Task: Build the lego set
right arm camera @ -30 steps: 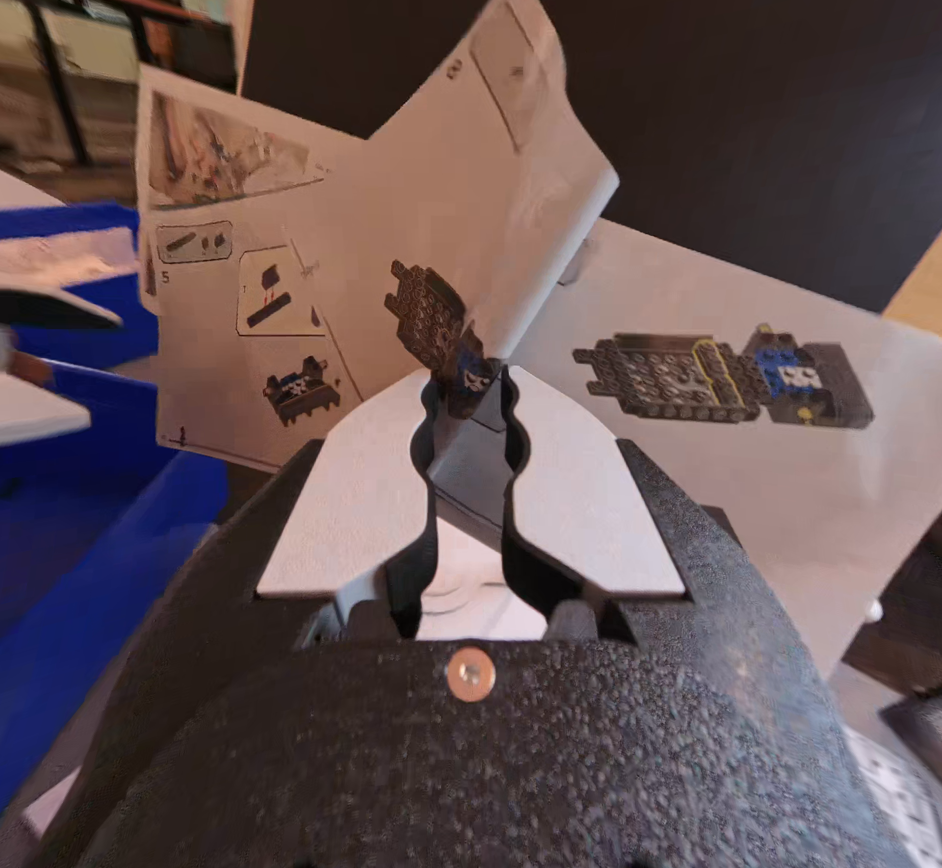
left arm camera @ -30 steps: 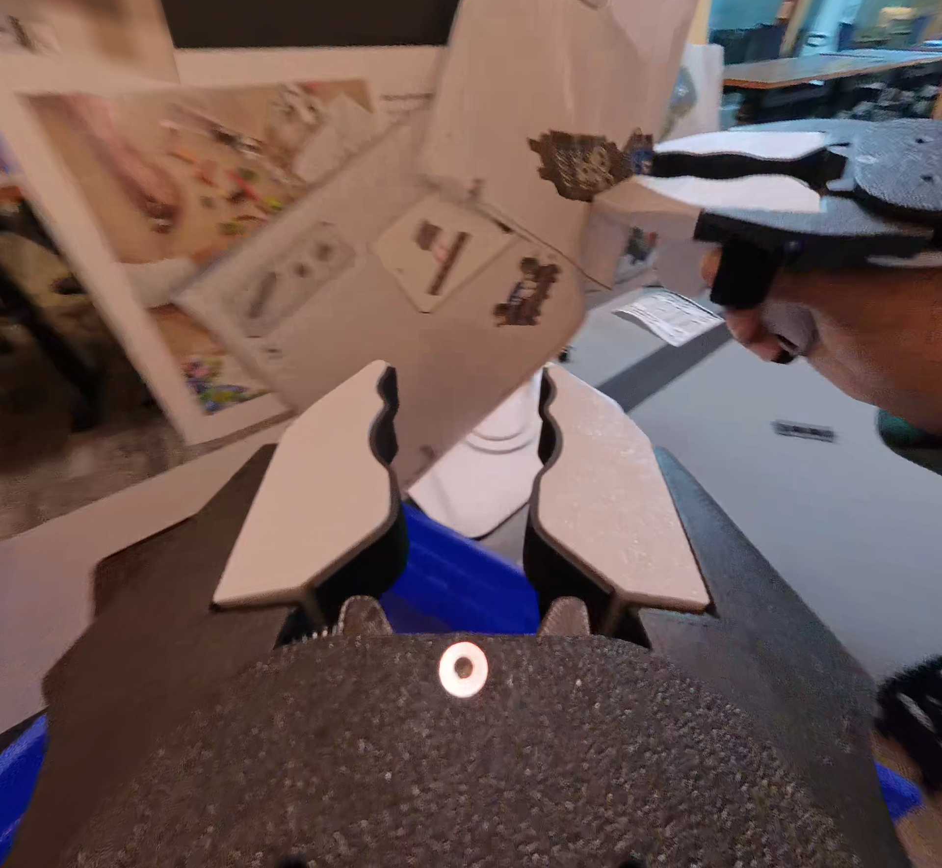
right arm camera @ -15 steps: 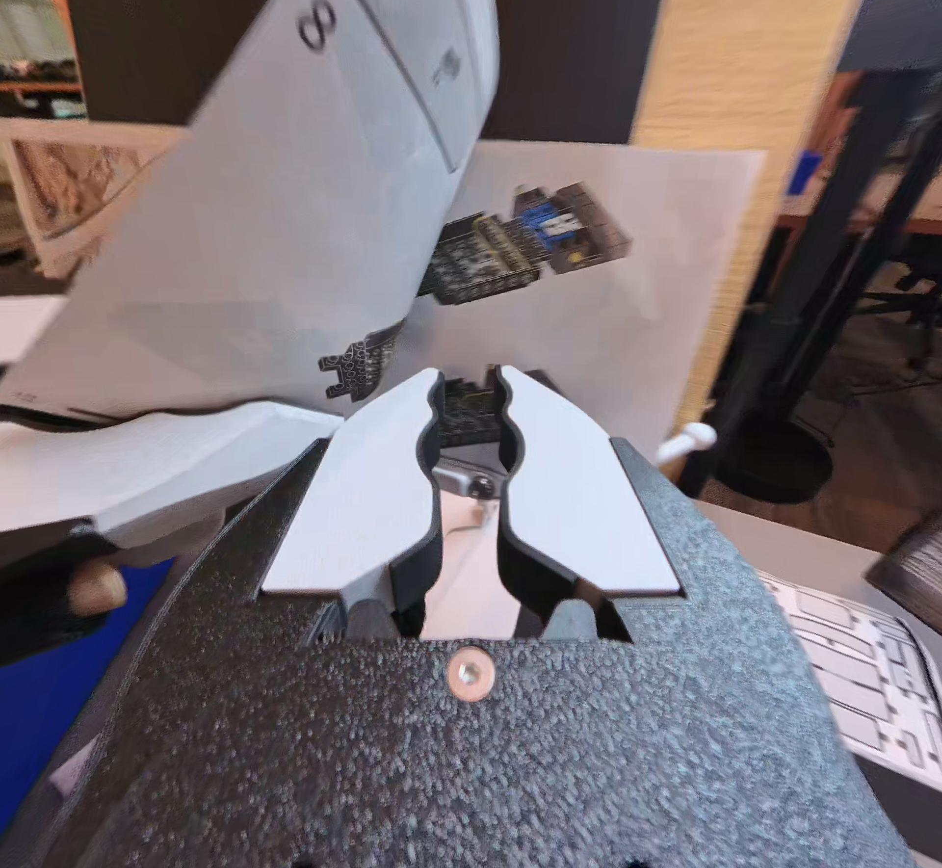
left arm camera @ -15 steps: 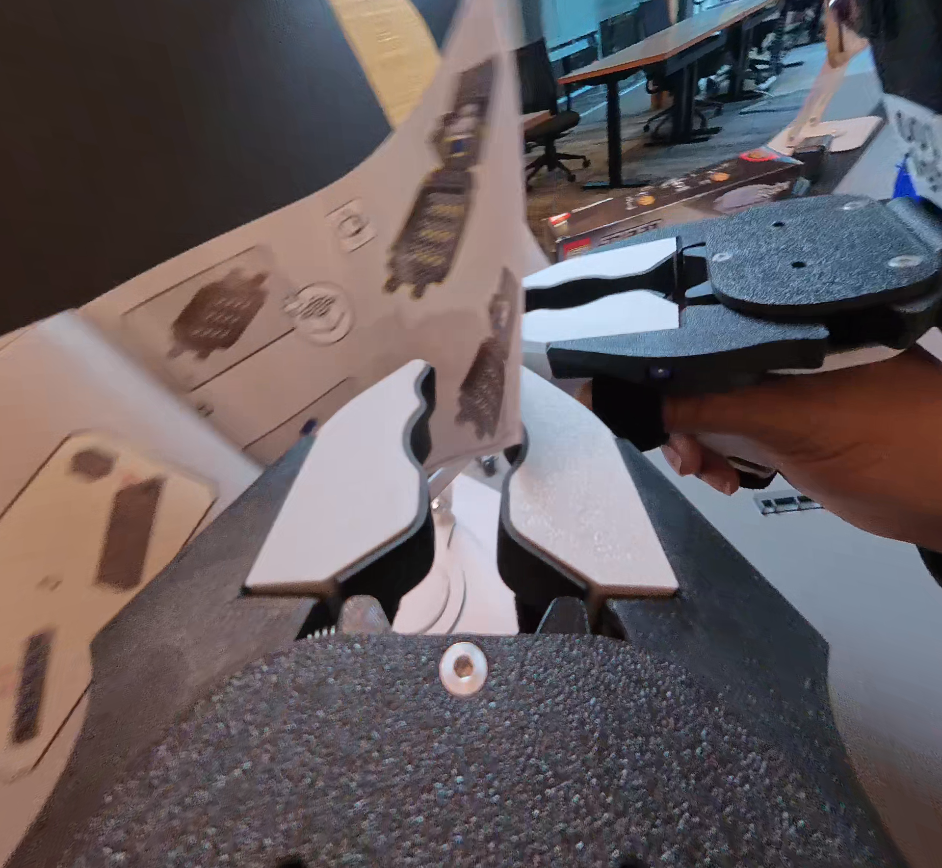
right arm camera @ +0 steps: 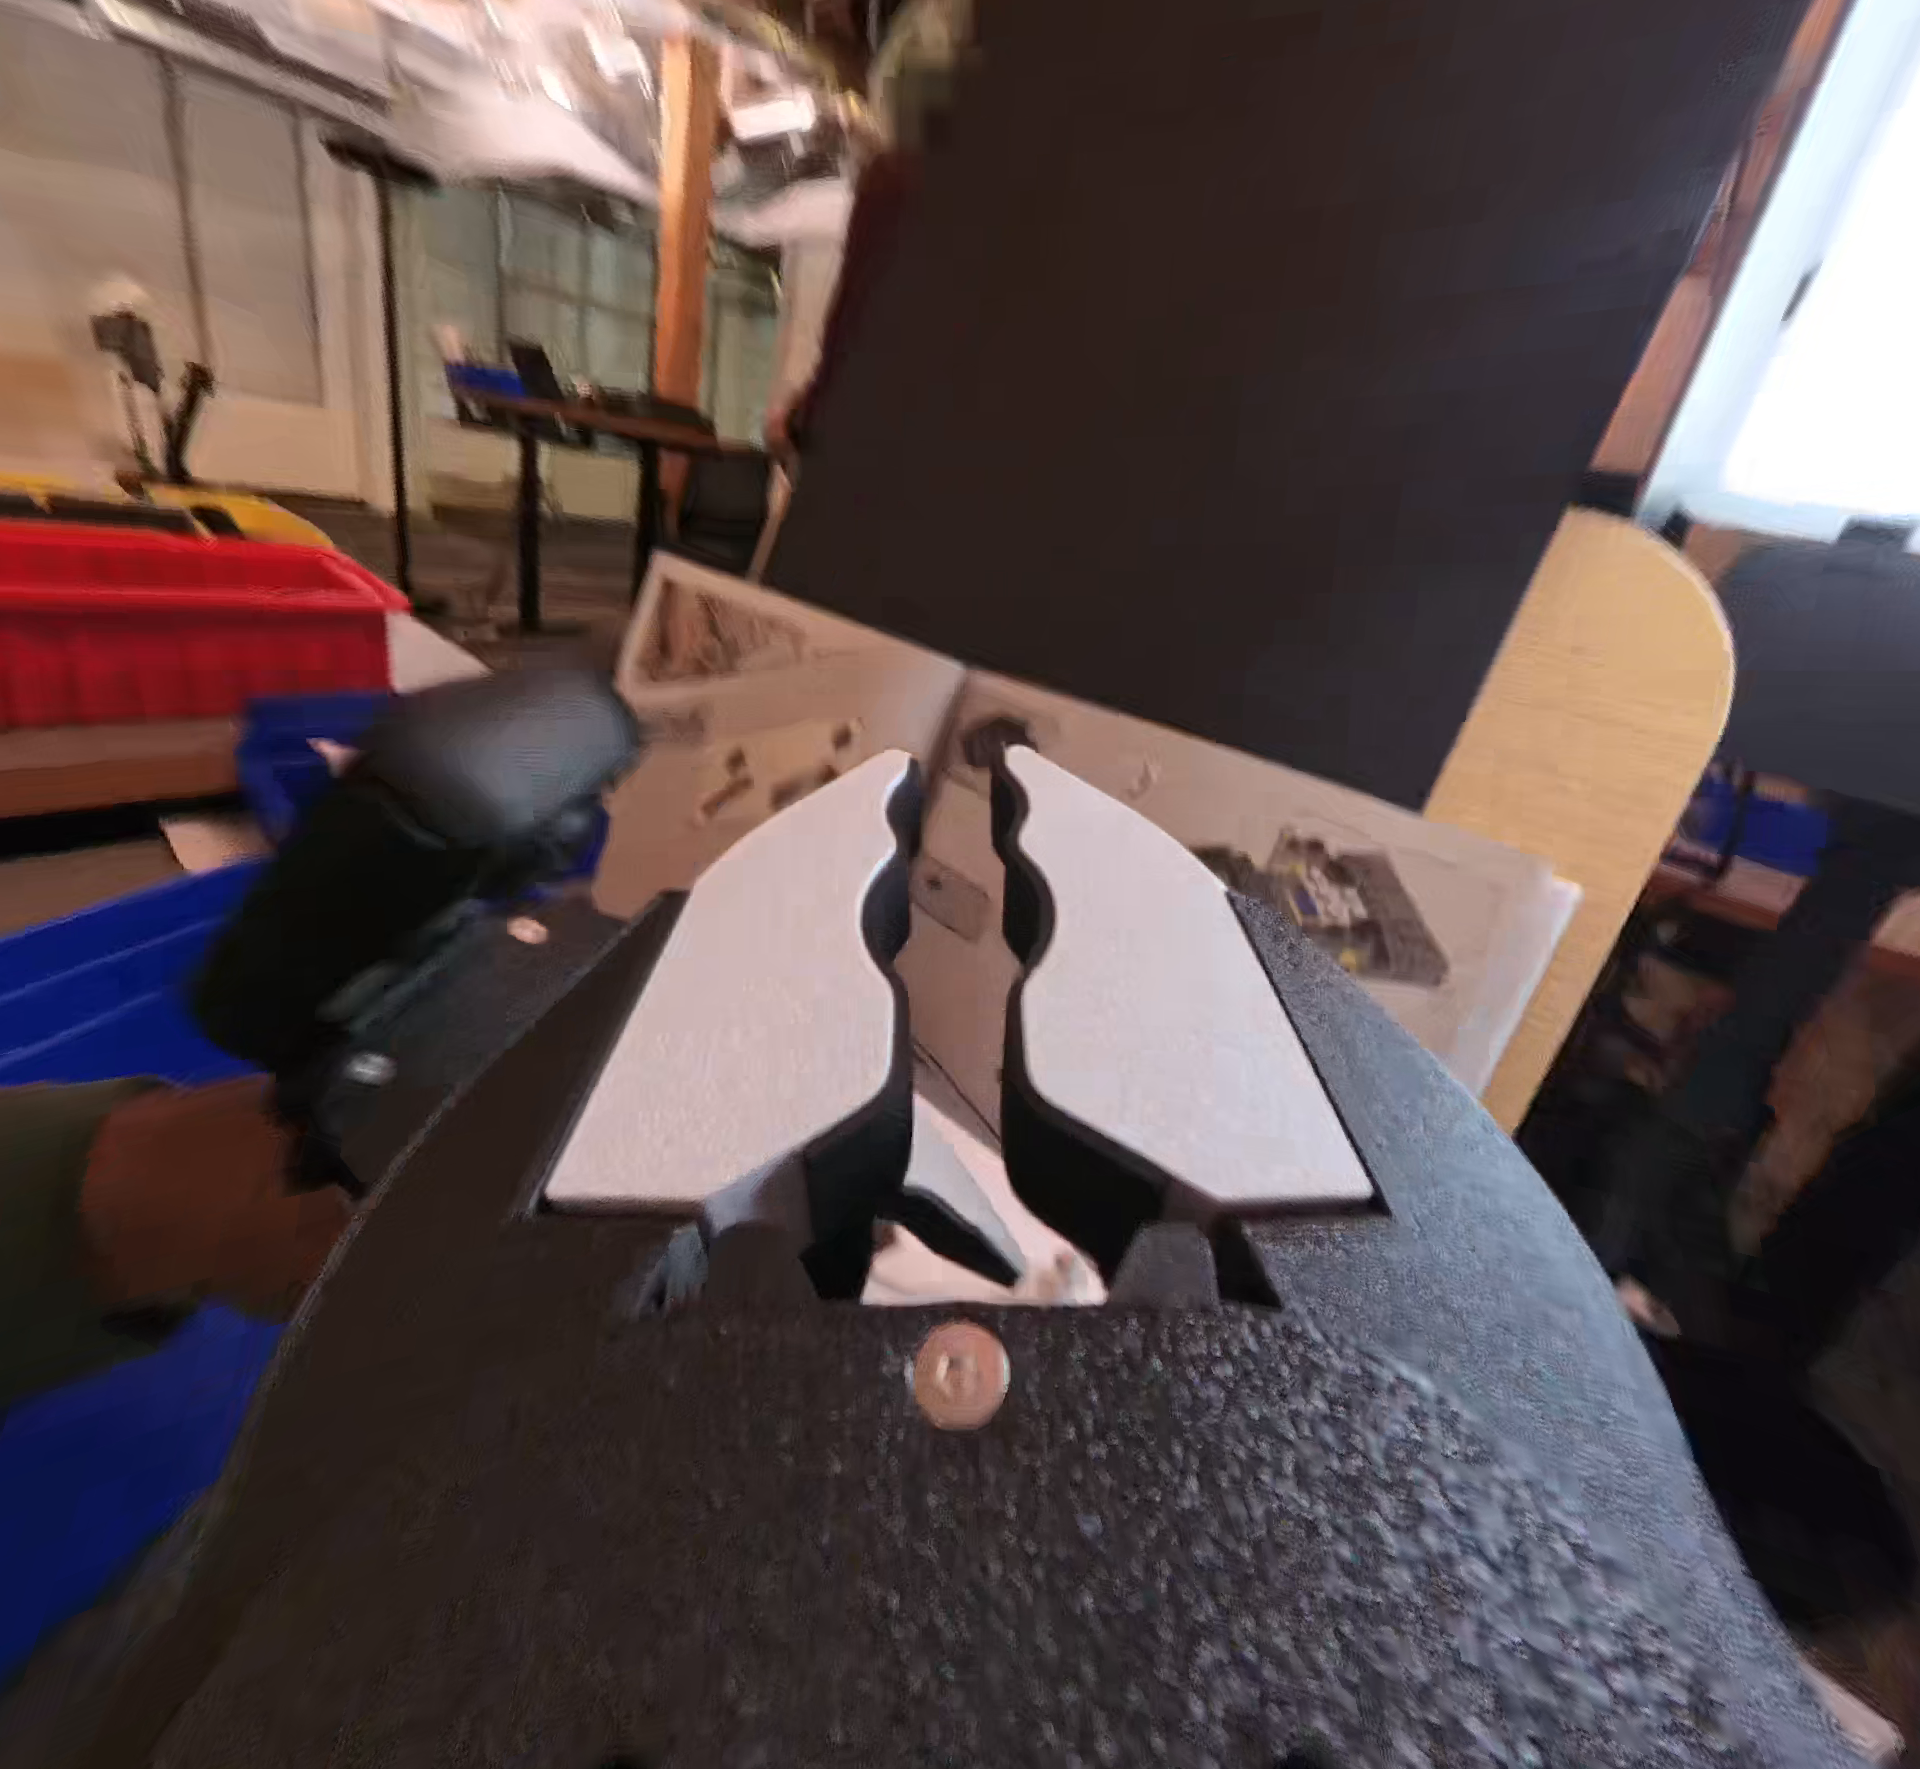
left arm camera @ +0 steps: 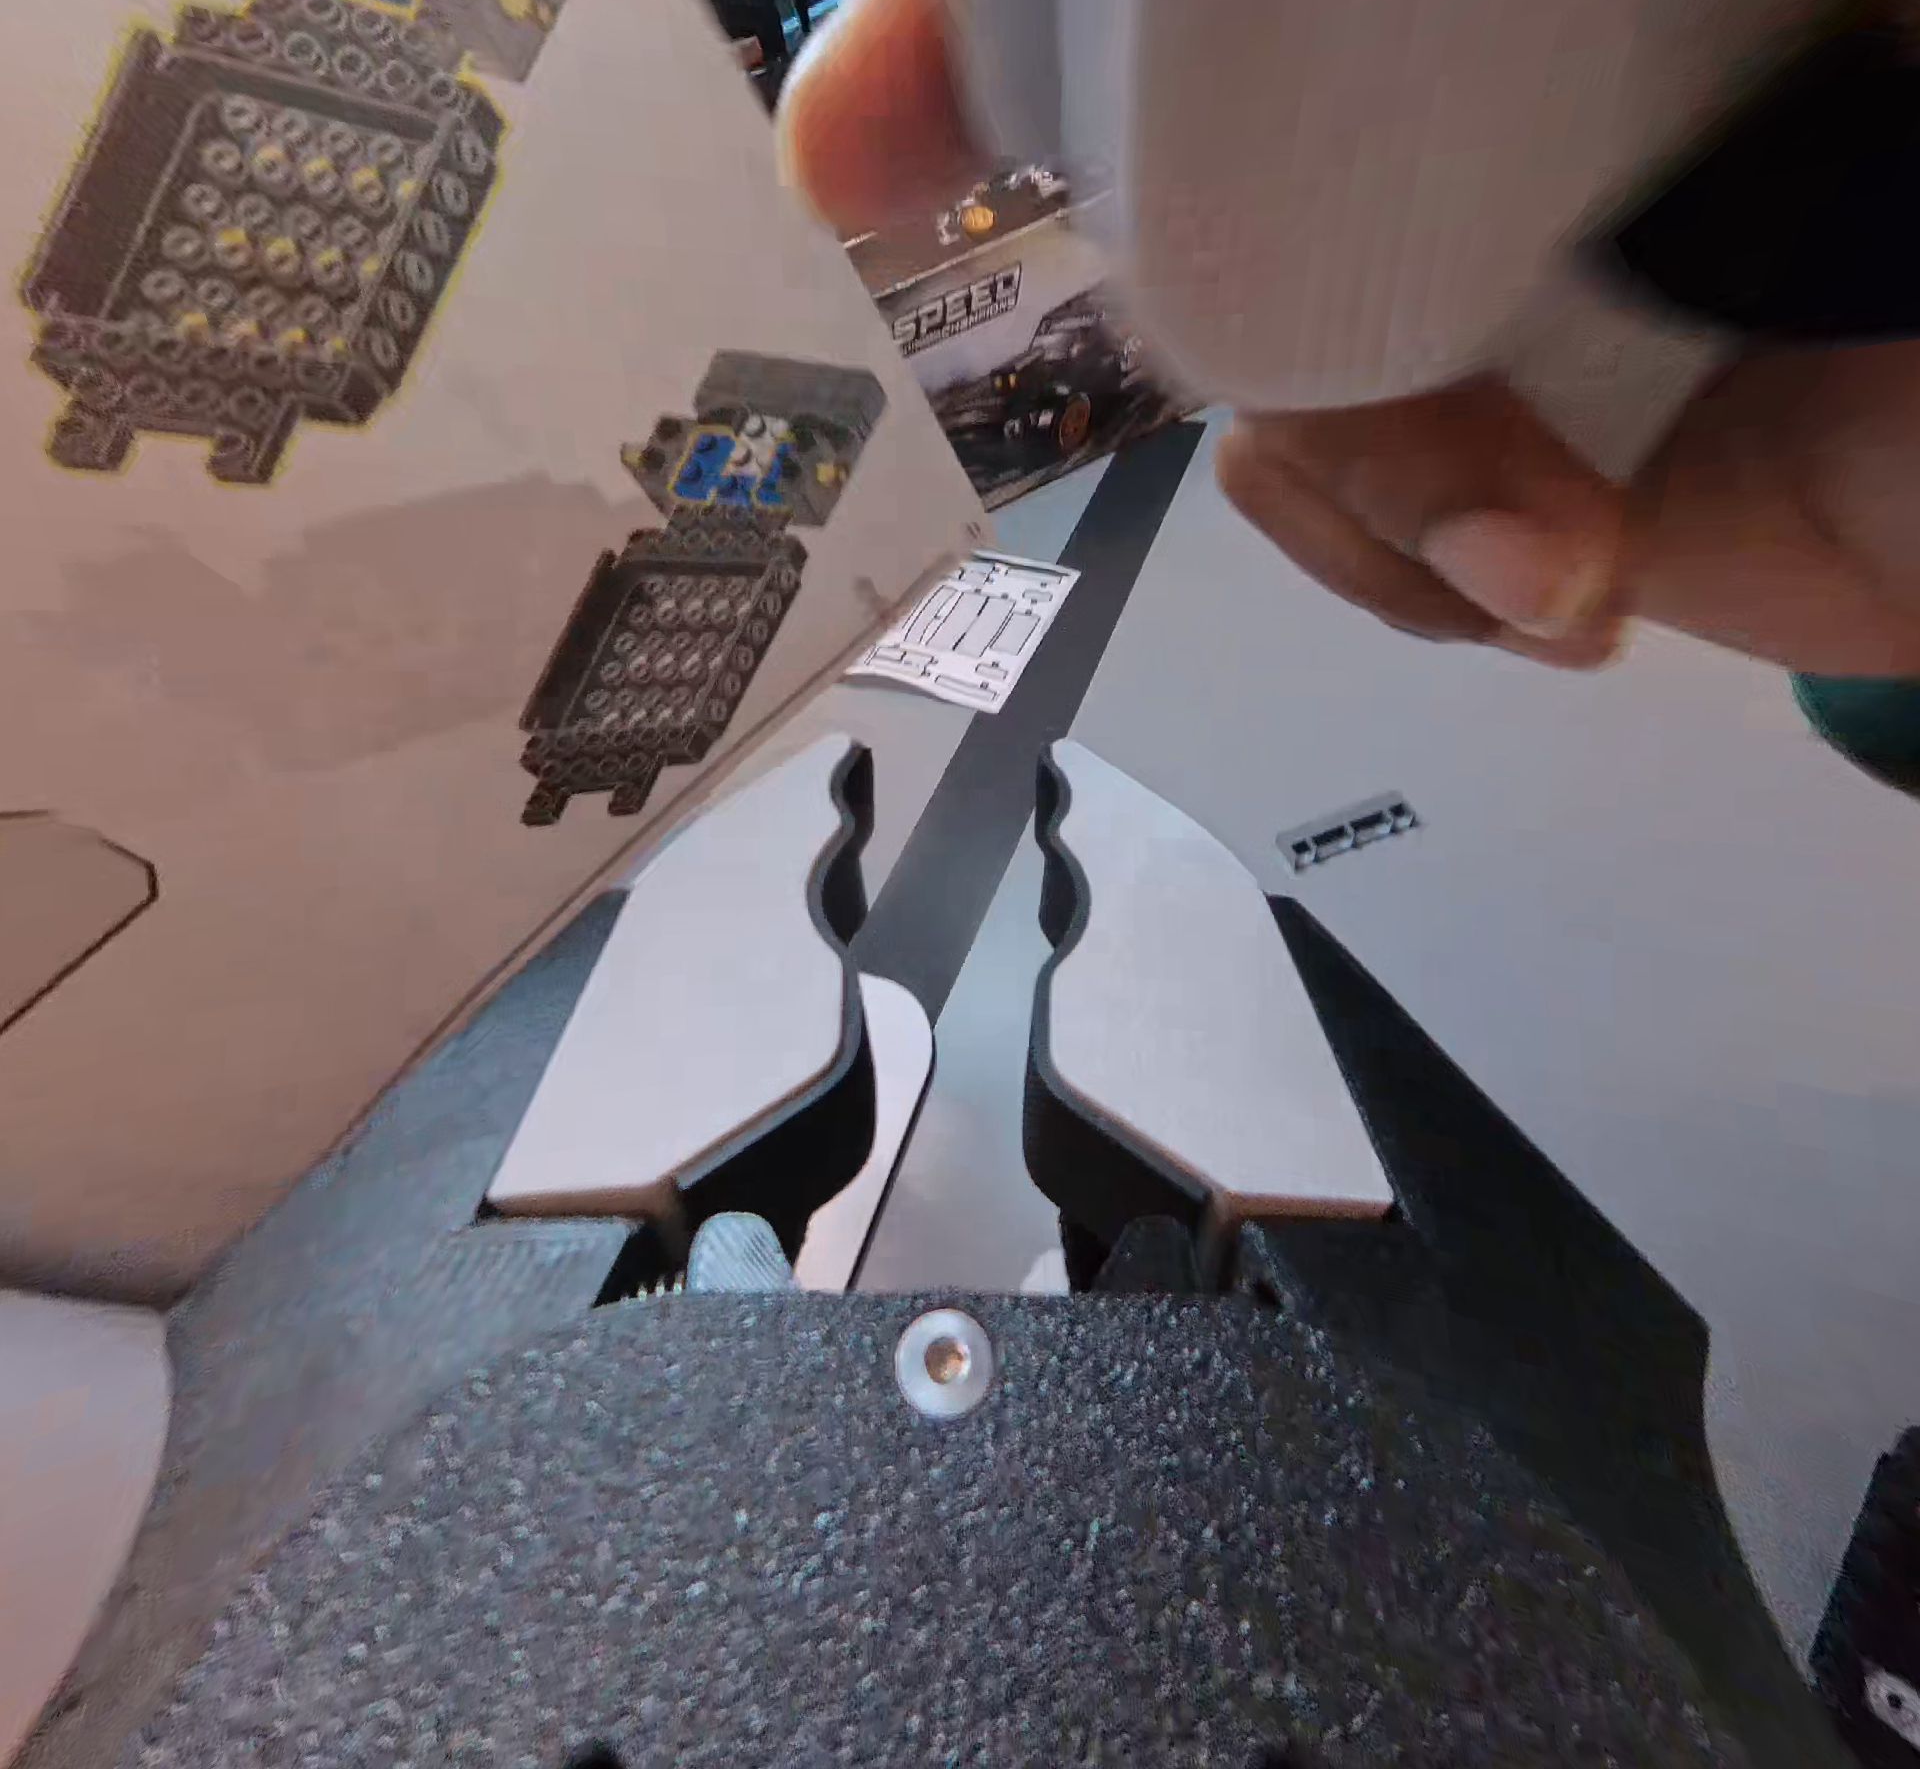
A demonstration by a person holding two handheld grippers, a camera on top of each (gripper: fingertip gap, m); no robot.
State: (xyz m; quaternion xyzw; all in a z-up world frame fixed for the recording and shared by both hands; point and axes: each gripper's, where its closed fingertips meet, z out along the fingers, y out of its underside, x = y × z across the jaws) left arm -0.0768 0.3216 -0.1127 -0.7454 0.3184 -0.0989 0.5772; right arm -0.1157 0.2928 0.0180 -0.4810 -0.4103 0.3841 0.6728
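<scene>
An open instruction booklet (left arm camera: pixel 416 472) with brick diagrams stands tilted at the left in the left wrist view, its lower edge against the outer side of my left finger. My left gripper (left arm camera: pixel 951 763) is open and empty over a black stripe (left arm camera: pixel 1101 535) on the grey table (left arm camera: pixel 1507 1044). My right gripper (left arm camera: pixel 1299 109) shows blurred above it, held by a hand (left arm camera: pixel 1455 524). In the right wrist view my right gripper (right arm camera: pixel 956 774) has its jaws almost together with nothing between them. It points at the booklet (right arm camera: pixel 1351 888), which leans on a black board (right arm camera: pixel 1299 265). The left gripper (right arm camera: pixel 468 784) is at the left.
A sticker sheet (left arm camera: pixel 971 633), a boxed car set (left arm camera: pixel 1029 348) and a small grey brick (left arm camera: pixel 1345 831) lie on the table. A blue bin (right arm camera: pixel 94 971) and a red bin (right arm camera: pixel 156 618) stand at the left. A pale rounded panel (right arm camera: pixel 1590 732) stands right of the board. The grippers' ends are close to 12 cm from one another.
The lifted page has come down flat. It has left both pairs of jaws. My right gripper has pulled back and up, and its jaws have narrowed. My left gripper has turned towards the table.
</scene>
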